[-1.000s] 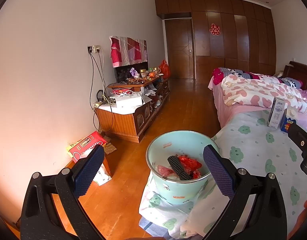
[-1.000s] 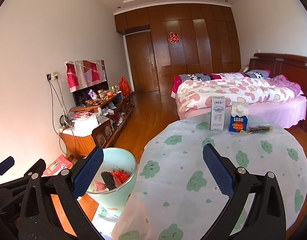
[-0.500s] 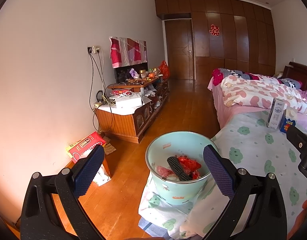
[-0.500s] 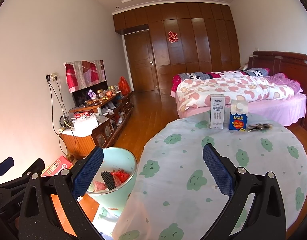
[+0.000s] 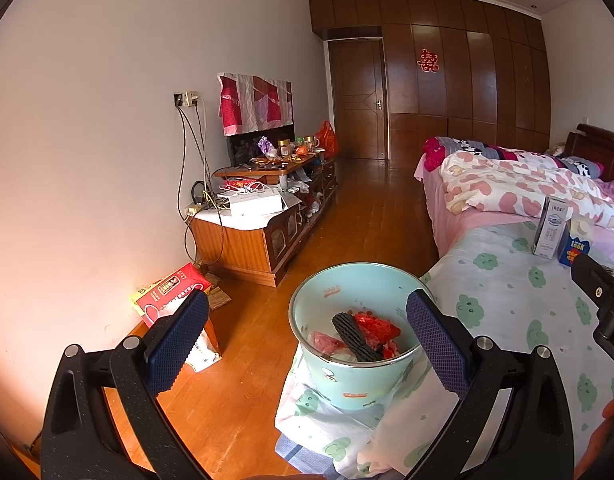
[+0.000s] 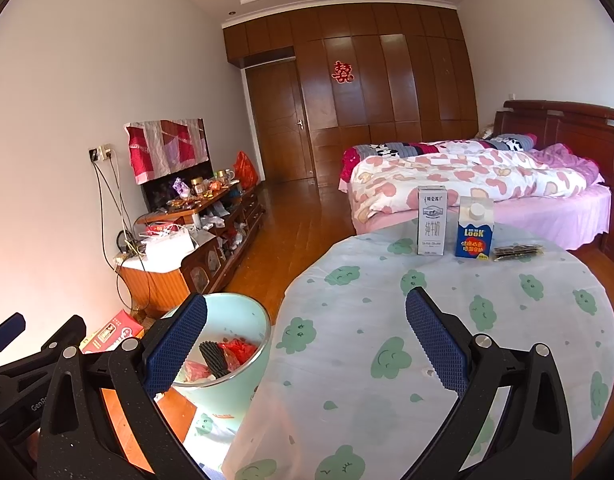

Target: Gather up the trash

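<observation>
While both my grippers gaped empty, the white milk carton (image 6: 432, 220) stood upright at the table's far edge, nearer my right gripper (image 6: 305, 342).

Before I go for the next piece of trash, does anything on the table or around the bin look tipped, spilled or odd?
Nothing stands out. The white milk carton and blue carton stand upright on the round table, a dark wrapper lies flat beside them, and the mint bin sits upright holding its trash.

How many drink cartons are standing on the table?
2. The white milk carton and the blue carton stand side by side at the table's far edge. None seem hidden.
</observation>
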The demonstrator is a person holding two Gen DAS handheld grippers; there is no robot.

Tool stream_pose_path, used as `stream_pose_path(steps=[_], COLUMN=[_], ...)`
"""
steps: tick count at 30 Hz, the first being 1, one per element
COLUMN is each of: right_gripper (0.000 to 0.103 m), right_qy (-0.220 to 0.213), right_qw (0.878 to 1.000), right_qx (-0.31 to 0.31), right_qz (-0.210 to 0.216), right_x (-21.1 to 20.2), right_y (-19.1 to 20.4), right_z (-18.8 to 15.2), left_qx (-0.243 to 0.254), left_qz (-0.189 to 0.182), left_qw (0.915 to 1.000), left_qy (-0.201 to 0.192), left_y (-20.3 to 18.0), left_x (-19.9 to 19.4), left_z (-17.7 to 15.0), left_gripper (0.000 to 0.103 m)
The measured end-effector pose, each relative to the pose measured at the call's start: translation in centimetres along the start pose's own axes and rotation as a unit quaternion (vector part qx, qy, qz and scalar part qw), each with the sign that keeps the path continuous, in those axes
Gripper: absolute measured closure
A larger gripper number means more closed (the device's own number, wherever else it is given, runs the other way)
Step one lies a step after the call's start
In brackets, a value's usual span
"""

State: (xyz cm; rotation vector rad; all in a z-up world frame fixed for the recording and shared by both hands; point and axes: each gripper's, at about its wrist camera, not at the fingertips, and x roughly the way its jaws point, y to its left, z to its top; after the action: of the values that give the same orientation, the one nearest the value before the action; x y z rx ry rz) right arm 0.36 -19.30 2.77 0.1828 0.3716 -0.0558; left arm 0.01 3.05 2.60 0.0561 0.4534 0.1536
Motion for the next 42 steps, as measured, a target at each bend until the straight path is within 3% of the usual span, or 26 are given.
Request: stream_pose_path(steps=[18,26,42], right_gripper=[0.005,0.005,0.005], right_qy=[0.001,0.002,0.007], right_qw=[1.000,1.000,1.000], right_qx=[0.002,0.005,0.011], right_qz=[-0.005,-0.009,-0.020], right_x=[-0.15,-0.26,0.05], right_y=[-0.28,-0.53,-0.33], right_z=[-0.32,-0.52,-0.34], left_qx=[0.002,-0.010,-0.009], left_qz=[0.007,-0.026,-0.022], left_qw=[0.9999,0.9996,0.9996], left_qy=[-0.015,0.000,-0.015], left_y=[-0.54,-0.35,-0.79], left_x=[-0.53,-0.20,-0.64], left_z=[0.20,0.10,0.55], left_gripper=[0.006,0.008,0.006])
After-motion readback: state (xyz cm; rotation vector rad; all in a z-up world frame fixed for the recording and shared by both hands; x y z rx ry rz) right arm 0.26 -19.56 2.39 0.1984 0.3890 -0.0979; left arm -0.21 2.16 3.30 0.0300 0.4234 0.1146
